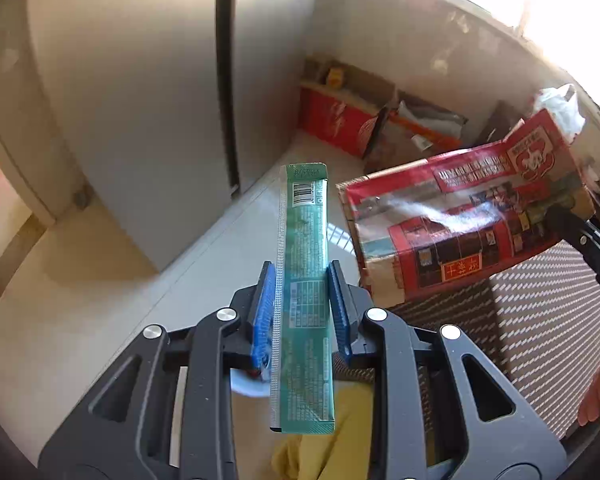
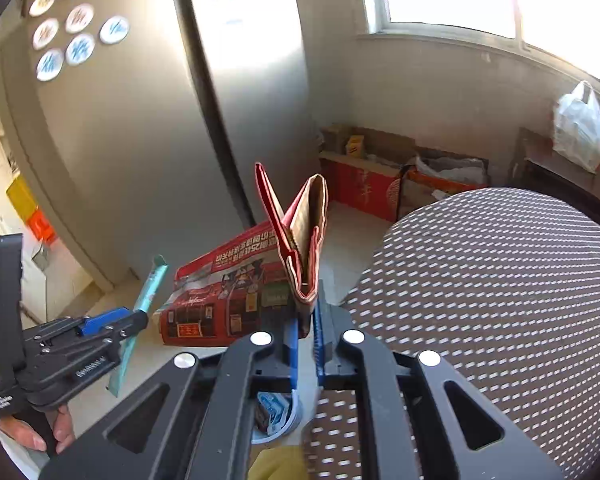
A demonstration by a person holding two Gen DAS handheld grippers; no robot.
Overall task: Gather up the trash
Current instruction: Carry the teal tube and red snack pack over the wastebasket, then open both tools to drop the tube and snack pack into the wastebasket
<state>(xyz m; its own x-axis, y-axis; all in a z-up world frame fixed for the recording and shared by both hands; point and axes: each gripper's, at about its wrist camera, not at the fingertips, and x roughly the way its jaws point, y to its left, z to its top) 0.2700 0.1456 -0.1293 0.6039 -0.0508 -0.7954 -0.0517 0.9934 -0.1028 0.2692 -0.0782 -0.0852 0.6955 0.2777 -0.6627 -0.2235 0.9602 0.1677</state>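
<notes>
My left gripper (image 1: 302, 276) is shut on a long green snack wrapper (image 1: 303, 240), held upright above the floor; it also shows in the right wrist view (image 2: 142, 312) with the wrapper (image 2: 150, 288). My right gripper (image 2: 307, 320) is shut on the edge of a flattened red cardboard box (image 2: 236, 284), which hangs in the air at the round table's edge. The same box (image 1: 468, 216) fills the right of the left wrist view, with the right gripper's arm (image 1: 588, 240) behind it.
A round table with a brown woven cover (image 2: 500, 288) is on the right. A grey refrigerator (image 2: 160, 140) stands ahead. Cardboard boxes (image 2: 364, 184) line the wall under the window. A white plastic bag (image 2: 580, 128) hangs at right. A small bin (image 2: 278, 416) and yellow cloth (image 1: 340, 432) are below.
</notes>
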